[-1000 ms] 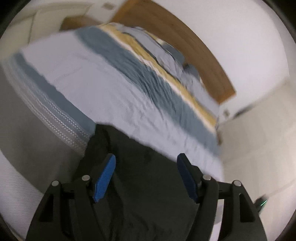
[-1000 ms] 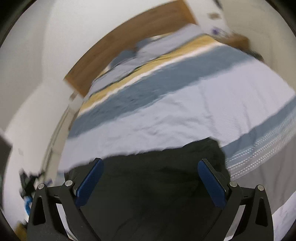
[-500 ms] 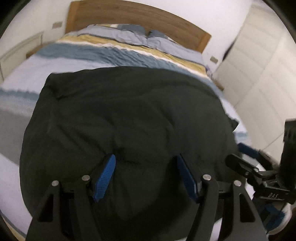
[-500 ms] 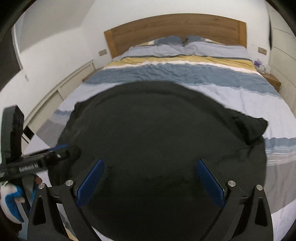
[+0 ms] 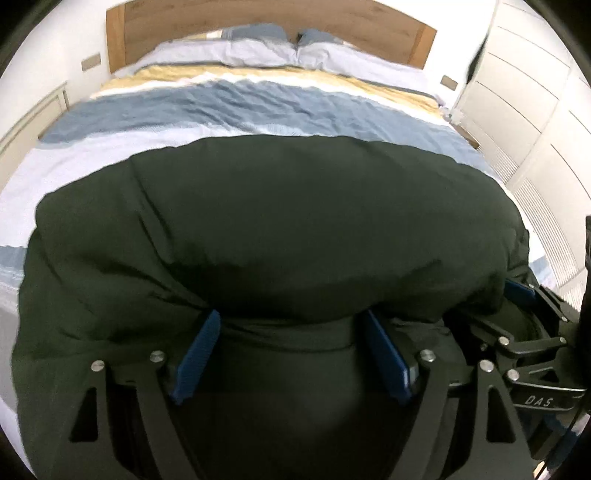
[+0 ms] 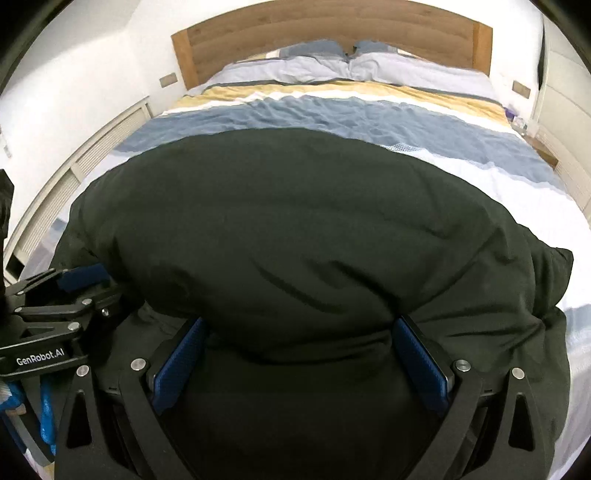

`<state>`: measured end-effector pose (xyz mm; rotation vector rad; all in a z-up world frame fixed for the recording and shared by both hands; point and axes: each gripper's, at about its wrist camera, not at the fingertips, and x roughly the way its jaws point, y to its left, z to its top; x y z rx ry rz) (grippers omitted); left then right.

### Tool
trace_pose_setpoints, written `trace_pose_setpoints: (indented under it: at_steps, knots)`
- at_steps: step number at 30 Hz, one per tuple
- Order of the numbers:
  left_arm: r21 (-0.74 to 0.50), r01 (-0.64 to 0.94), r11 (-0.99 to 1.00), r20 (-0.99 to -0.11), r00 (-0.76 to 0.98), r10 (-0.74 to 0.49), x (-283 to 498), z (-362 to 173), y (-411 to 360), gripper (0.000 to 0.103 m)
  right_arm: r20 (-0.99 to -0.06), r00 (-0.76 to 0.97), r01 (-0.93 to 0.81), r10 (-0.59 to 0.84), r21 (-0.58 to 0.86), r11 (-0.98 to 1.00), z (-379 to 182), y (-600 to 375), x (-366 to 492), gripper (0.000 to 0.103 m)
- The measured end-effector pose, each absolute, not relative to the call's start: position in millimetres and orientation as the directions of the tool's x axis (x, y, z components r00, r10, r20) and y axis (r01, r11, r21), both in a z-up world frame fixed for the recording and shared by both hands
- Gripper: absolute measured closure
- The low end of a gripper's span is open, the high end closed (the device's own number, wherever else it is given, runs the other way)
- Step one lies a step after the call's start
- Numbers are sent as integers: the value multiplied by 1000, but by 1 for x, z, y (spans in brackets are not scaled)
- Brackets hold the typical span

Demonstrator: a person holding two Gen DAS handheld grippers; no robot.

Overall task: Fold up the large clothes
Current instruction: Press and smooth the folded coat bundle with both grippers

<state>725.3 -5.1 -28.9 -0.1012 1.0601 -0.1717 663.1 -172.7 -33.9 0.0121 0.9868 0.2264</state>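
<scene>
Left gripper (image 5: pixel 291 334) sits low at the near edge of the dark garment (image 5: pixel 280 229), jaws spread wide, cloth bulging between the blue pads (image 5: pixel 197 350) but unpinched. The garment billows over the foot of the striped bed (image 5: pixel 258 107), wooden headboard (image 6: pixel 332 33) beyond. Right gripper (image 6: pixel 299 345) alongside, likewise wide, fabric mounded ahead of its fingers.
</scene>
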Motion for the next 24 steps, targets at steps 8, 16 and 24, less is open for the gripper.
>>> trace_pose_setpoints:
  at_steps: [8, 16, 24]
  knots:
    - [-192, 66, 979, -879, 433, -201, 762, -60, -4, 19, -861, 465, -154, 208, 152, 976, -65, -177, 712, 2]
    - [-188, 27, 982, -872, 456, -179, 761, -35, 24, 19, -852, 469, -106, 233, 207, 973, -54, -204, 716, 3]
    - [-92, -245, 965, -928, 373, 6, 763, -39, 110, 19, -890, 452, 127, 68, 139, 982, -56, -278, 715, 3]
